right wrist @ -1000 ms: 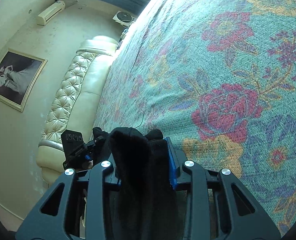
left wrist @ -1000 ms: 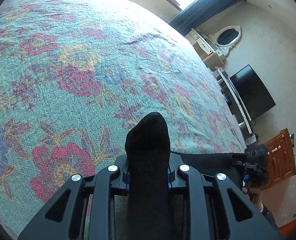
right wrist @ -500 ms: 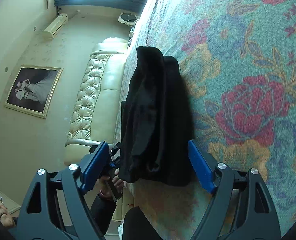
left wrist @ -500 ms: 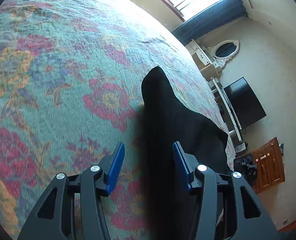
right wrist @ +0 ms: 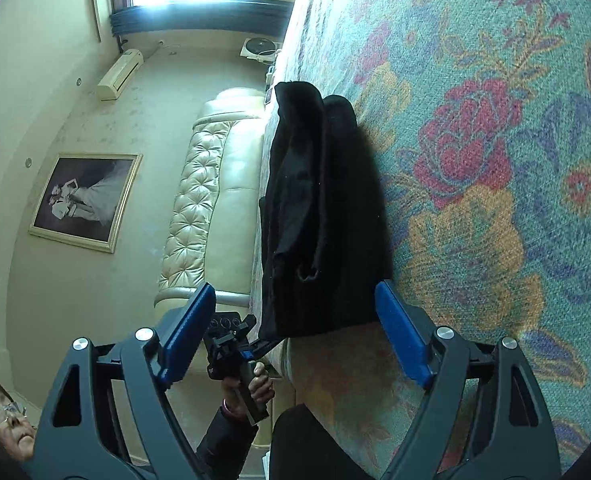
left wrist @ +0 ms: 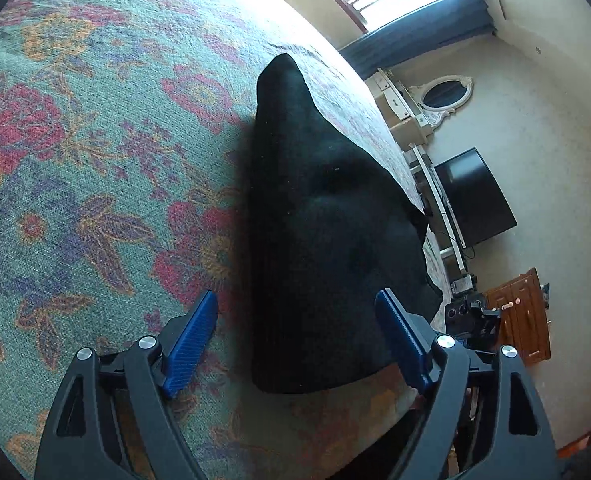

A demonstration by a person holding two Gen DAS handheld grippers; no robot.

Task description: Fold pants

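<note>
The black pants (left wrist: pixel 323 232) lie folded in a thick stack on the floral bedspread (left wrist: pixel 75 160) near the bed's edge. My left gripper (left wrist: pixel 295 344) is open and empty, its blue pads on either side of the stack's near end, not touching it. In the right wrist view the folded pants (right wrist: pixel 319 216) show layered edges. My right gripper (right wrist: pixel 295 332) is open and empty, drawn back from the stack's near end. The left gripper (right wrist: pixel 231 340) in the person's hand shows beyond the bed's edge there, and the right gripper (left wrist: pixel 471 316) shows in the left wrist view.
A cream tufted sofa (right wrist: pixel 211 200) stands beside the bed. A television (left wrist: pixel 471 196), a white dresser with an oval mirror (left wrist: pixel 443 96) and a wooden cabinet (left wrist: pixel 519 316) line the wall. The bedspread (right wrist: pixel 495 160) stretches wide beyond the pants.
Both grippers were shut on the black pants one second ago. They have let go, opened wide and drawn back, and the pants now lie folded on the bed.
</note>
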